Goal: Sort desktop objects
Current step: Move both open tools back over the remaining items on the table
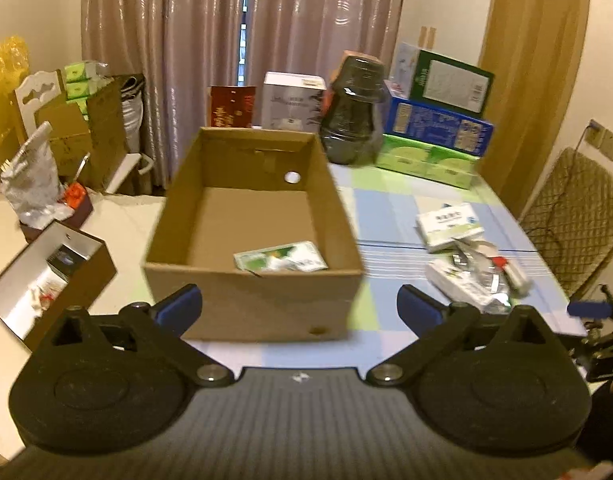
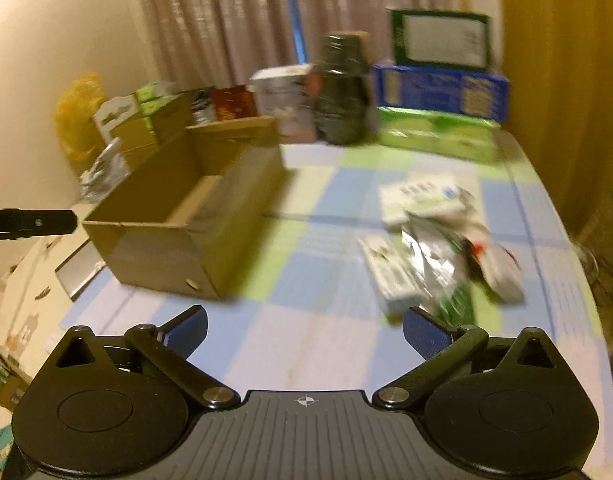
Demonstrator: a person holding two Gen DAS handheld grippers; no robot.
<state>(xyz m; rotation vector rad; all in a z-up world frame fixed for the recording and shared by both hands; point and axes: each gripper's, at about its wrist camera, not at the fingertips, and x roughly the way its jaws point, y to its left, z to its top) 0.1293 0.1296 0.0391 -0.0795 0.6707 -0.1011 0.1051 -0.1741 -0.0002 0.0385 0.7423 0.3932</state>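
- The left gripper (image 1: 300, 308) has its jaws spread wide with nothing between them, just before the cardboard box (image 1: 250, 304).
- The right gripper (image 2: 305, 334) has its jaws wide too, empty, above the checked desk (image 2: 306, 240).
- A green-and-white packet (image 1: 280, 257) lies inside the box.
- A pile of packets (image 2: 434, 248) sits on the desk, right of the box.

Both wrist views look downward across the table (image 1: 386, 216): left faces the near cardboard box (image 1: 250, 216); right, farther right, shares it (image 2: 178, 224).
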